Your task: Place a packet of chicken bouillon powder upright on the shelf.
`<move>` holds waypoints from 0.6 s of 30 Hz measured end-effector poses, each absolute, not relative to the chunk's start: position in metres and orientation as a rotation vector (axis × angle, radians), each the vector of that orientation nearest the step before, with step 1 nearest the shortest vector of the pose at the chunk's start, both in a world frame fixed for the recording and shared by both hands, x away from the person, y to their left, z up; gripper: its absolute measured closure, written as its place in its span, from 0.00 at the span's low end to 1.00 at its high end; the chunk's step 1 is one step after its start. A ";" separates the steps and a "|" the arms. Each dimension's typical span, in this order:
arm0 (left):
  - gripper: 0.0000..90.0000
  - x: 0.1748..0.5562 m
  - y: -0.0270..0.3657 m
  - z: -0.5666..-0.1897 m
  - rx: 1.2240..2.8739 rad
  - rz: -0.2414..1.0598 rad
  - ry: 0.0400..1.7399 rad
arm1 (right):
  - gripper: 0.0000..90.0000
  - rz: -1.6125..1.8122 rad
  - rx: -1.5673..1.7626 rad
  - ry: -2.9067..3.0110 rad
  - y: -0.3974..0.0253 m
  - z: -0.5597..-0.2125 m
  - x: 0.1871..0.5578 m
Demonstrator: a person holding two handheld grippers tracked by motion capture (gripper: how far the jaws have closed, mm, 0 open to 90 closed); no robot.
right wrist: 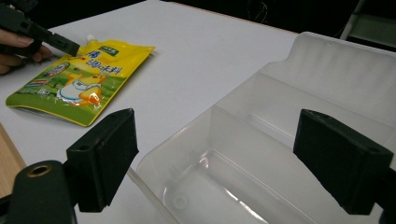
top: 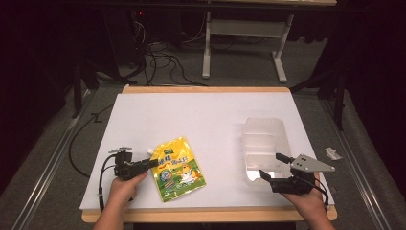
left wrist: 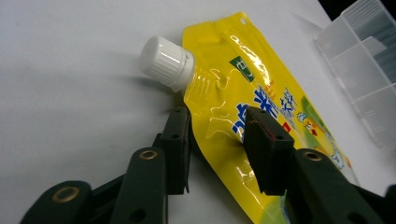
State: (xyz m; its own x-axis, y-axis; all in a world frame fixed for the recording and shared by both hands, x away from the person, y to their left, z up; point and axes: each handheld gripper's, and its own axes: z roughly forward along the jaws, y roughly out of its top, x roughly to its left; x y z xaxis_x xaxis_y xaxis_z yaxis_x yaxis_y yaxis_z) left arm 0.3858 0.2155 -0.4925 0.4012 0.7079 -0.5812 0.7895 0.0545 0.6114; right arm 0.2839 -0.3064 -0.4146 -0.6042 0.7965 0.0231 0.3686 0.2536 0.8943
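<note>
Beside the yellow pouch (top: 177, 167), a clear bin (top: 263, 143)

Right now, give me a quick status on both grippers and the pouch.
Left gripper open, straddling yellow pouch edge below white cap. Right gripper open at clear bin near end. Nothing between pouch and bin.
</note>
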 end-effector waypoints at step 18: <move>0.98 0.379 0.204 -0.486 1.705 -0.037 1.238 | 0.16 1.316 1.052 2.083 -0.308 -0.413 0.283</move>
State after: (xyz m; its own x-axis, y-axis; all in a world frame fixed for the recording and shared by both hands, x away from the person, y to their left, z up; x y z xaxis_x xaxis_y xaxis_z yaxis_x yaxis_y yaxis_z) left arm 0.3786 0.2042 -0.4857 0.4778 0.7034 -0.5263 0.7333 0.0104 0.6798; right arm 0.2833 -0.3076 -0.4134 -0.6027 0.7978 0.0184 0.3593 0.2507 0.8989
